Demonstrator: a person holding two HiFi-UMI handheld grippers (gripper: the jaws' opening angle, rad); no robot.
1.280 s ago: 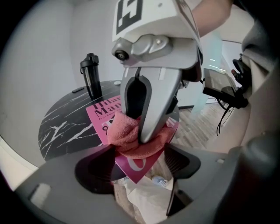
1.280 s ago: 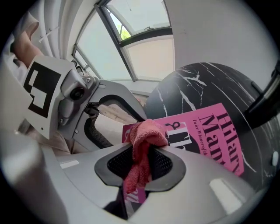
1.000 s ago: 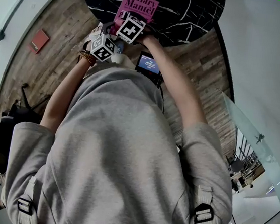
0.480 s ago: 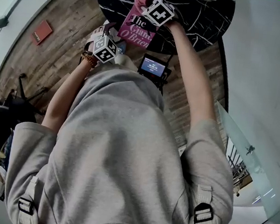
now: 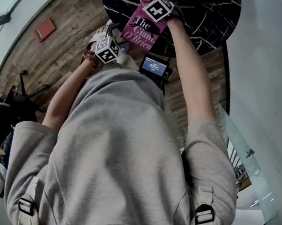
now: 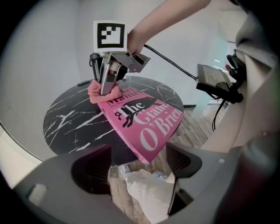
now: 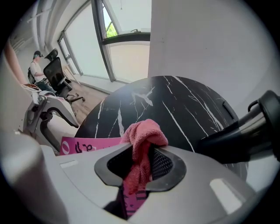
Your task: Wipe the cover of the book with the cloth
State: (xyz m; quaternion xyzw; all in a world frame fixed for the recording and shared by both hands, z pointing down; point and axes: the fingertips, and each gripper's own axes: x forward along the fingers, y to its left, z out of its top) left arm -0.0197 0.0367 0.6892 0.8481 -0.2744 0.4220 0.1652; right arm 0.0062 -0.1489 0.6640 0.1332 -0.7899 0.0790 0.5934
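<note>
A pink book (image 5: 141, 30) lies on the round black marble table (image 5: 204, 15), its near corner hanging over the table's edge. My right gripper (image 5: 153, 5) stands at the book's far end, shut on a pink cloth (image 7: 142, 140) that presses on the cover (image 7: 87, 144). The left gripper view shows that gripper (image 6: 107, 87) upright, with the cloth (image 6: 101, 94) bunched under it on the book (image 6: 144, 120). My left gripper (image 6: 138, 164) is open at the near corner, its pads clear of the book; in the head view it (image 5: 110, 39) sits at the table's near left edge.
A small lit screen (image 5: 153, 66) hangs at the person's chest, its cable running to the right gripper. White crumpled paper (image 6: 146, 190) lies on the wood floor below the table's edge. A red flat object (image 5: 44, 29) lies on the floor at left. Office chairs (image 7: 57, 70) stand by the window.
My right gripper has slid with the cloth from the book's near half up to its far end. The left gripper has stayed at the near left edge.
</note>
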